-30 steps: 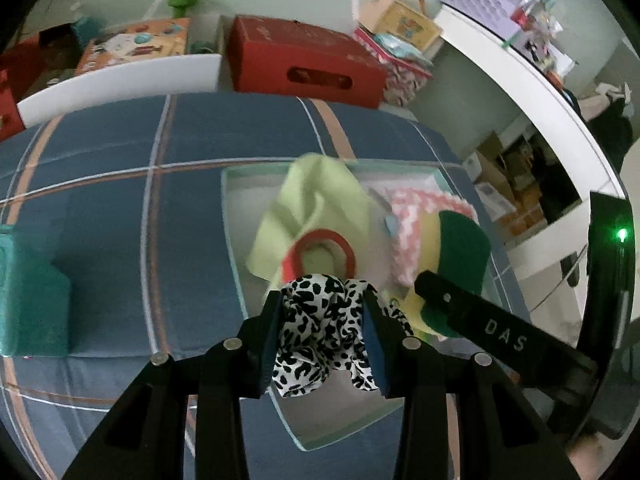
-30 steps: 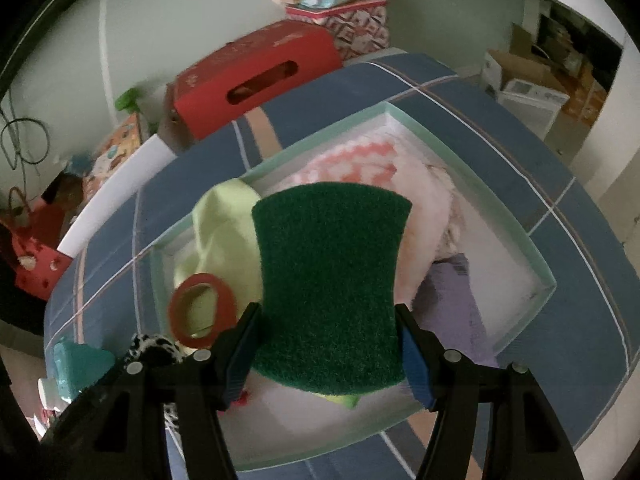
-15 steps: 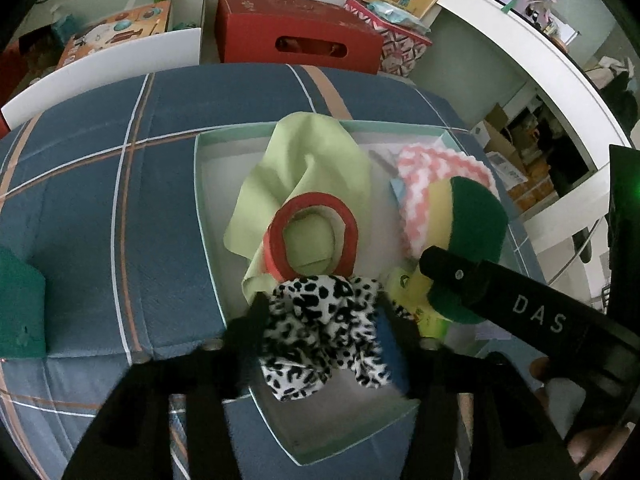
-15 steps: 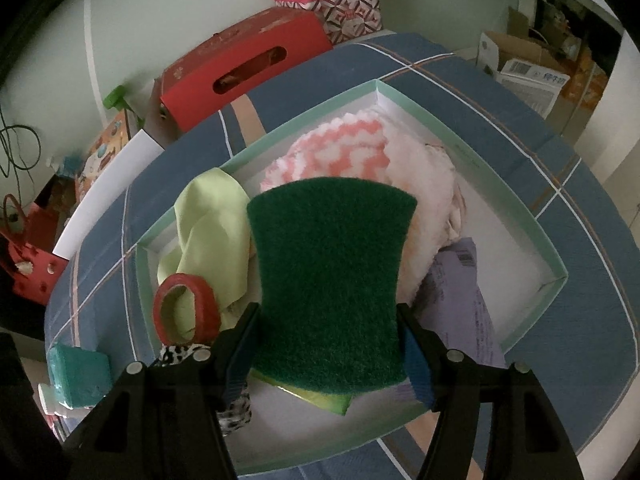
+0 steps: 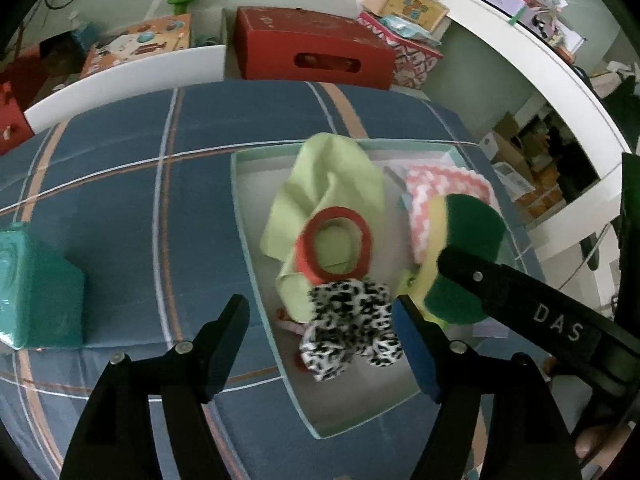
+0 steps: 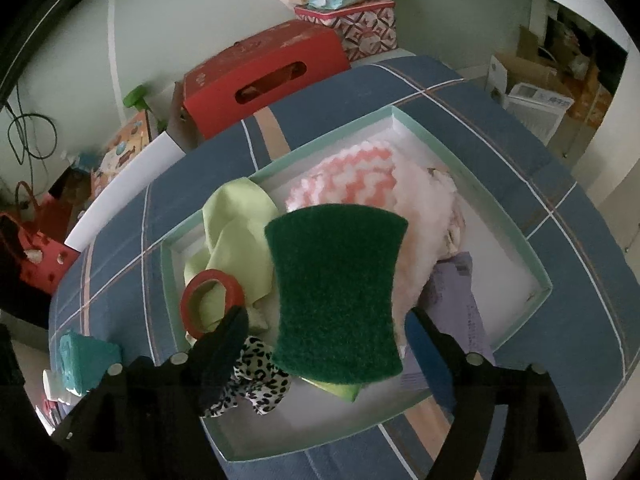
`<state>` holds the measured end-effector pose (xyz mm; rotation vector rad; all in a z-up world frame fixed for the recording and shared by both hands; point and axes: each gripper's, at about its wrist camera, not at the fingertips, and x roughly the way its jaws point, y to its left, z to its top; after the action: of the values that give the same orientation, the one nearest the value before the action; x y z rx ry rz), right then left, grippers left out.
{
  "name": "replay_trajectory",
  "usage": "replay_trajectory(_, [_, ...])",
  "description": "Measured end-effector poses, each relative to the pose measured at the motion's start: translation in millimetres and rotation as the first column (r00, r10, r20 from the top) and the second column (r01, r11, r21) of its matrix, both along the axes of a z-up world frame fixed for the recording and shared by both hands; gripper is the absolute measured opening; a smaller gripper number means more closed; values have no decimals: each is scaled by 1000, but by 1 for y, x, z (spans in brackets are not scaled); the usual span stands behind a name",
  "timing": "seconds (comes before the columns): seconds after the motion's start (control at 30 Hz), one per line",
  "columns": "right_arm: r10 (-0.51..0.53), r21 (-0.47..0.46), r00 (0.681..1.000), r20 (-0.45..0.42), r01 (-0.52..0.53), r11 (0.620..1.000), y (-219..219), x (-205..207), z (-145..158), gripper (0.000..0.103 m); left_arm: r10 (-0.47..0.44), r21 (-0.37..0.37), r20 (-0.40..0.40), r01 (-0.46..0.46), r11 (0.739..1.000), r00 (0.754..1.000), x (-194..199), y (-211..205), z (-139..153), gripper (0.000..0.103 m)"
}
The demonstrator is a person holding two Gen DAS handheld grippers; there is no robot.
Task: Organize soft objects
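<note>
A shallow mint-rimmed tray [image 5: 239, 204] [image 6: 536, 264] lies on the blue plaid surface. It holds a light green cloth [image 5: 332, 184] [image 6: 236, 232], a red ring [image 5: 334, 246] [image 6: 210, 300], a pink zigzag cloth [image 5: 444, 184] [image 6: 360, 176] and a leopard-print scrunchie [image 5: 352, 330] [image 6: 256, 384]. My left gripper [image 5: 320, 320] is open, the scrunchie lying loose by its right finger. My right gripper [image 6: 326, 332] is open with the green-and-yellow sponge [image 6: 338, 296] [image 5: 464, 240] between its spread fingers, over the tray.
A teal box [image 5: 36, 288] [image 6: 86, 356] stands on the plaid surface left of the tray. A red carton [image 5: 312, 52] [image 6: 264, 76], patterned boxes [image 6: 352, 28] and a white board [image 5: 124, 80] lie beyond the far edge. A white shelf [image 5: 560, 92] runs along the right.
My left gripper has opened and let the scrunchie drop into the tray. My right gripper's fingers have spread away from the sponge's sides.
</note>
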<state>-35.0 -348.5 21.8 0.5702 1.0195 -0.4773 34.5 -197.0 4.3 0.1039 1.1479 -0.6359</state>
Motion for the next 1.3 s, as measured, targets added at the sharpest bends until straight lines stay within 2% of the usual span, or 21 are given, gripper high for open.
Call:
replay_trajectory(0.1, [-8, 3, 1000, -3, 8, 1000, 0, 1, 0, 90, 37, 15, 5, -37, 999, 999, 4, 9, 1, 75])
replay_trajectory(0.3, [-19, -3, 1000, -7, 19, 1000, -1, -3, 1, 90, 110, 50, 3, -110, 993, 994, 14, 27, -3, 75])
replay_trajectory(0.6, [30, -19, 1000, 8, -30, 999, 17, -5, 10, 94, 203, 59, 24, -204, 977, 979, 18, 59, 5, 75])
replay_trajectory(0.67, [50, -23, 999, 12, -50, 998, 24, -6, 13, 99, 227, 62, 37, -229, 971, 973, 16, 70, 9, 75])
replay_trajectory(0.87, [127, -39, 992, 20, -126, 991, 52, -7, 18, 99, 304, 117, 89, -313, 942, 949, 8, 107, 12, 75])
replay_trajectory(1.1, [194, -61, 981, -13, -194, 979, 83, -10, 12, 103, 378, 157, 98, -389, 908, 921, 0, 147, 4, 75])
replay_trajectory(1.13, [200, -64, 980, -19, -201, 978, 87, -10, 11, 103, 386, 152, 103, -398, 905, 917, -2, 151, 4, 78])
replay_trajectory(1.17, [204, -67, 979, -22, -205, 976, 89, -10, 11, 103, 390, 150, 105, -403, 903, 915, -4, 153, 3, 97])
replay_trajectory(1.2, [214, -71, 977, -28, -215, 974, 93, -10, 11, 103, 393, 147, 106, -406, 902, 913, -6, 157, 2, 103])
replay_trajectory(1.3, [234, -75, 972, -36, -236, 969, 102, -10, 9, 103, 395, 143, 101, -406, 902, 913, -11, 164, 0, 103])
